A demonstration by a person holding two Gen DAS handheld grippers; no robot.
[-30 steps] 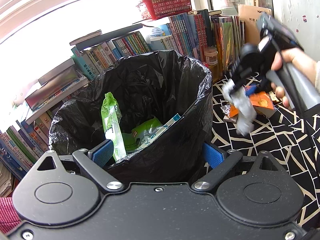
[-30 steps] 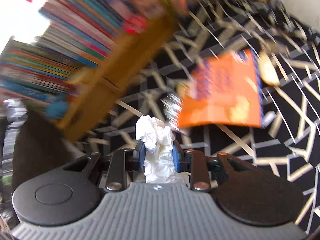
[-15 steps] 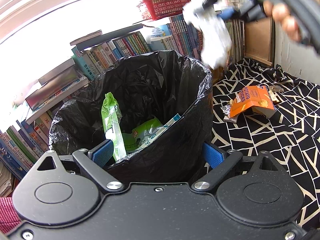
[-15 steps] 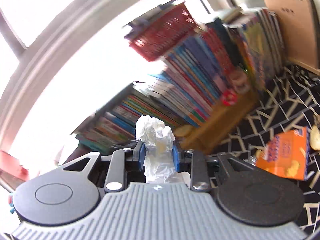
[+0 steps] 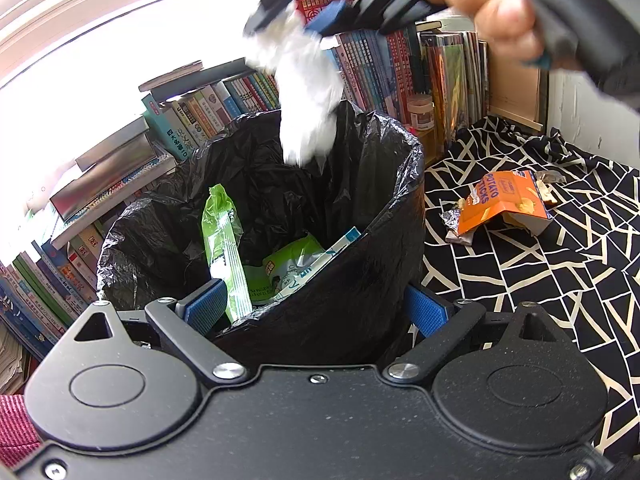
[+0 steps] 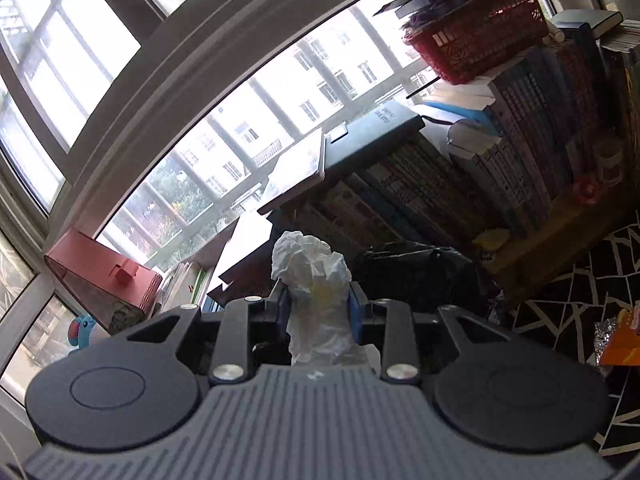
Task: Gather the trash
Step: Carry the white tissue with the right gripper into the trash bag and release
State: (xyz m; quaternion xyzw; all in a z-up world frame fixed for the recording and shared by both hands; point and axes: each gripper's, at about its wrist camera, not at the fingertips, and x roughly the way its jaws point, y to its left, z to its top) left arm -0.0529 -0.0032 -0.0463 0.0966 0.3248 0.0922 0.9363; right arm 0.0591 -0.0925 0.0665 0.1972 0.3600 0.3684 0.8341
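Note:
A bin lined with a black bag (image 5: 360, 208) stands before me, holding a green wrapper (image 5: 222, 240) and other packets. My left gripper (image 5: 316, 312) is open, its blue pads (image 5: 204, 306) set wide on either side of the bin's near wall. Above the bin's far rim hangs a crumpled white tissue (image 5: 308, 92), and my right gripper (image 5: 296, 20), held by a hand (image 5: 480, 4), is shut on it. In the right wrist view the tissue (image 6: 312, 276) stands up between the right gripper's (image 6: 318, 300) pads, with the bin's bag (image 6: 420, 268) below and beyond.
An orange potato-sticks box (image 5: 504, 204) and a foil wrapper (image 5: 454, 228) lie on the black-and-white patterned cloth (image 5: 540, 280) to the right of the bin. Rows of books (image 5: 224, 108) and a red basket (image 6: 476, 40) stand behind the bin under a window.
The right gripper has carried the tissue up from the cloth beside the orange box and leftward, to above the bin's opening. The left gripper and the bin have not moved.

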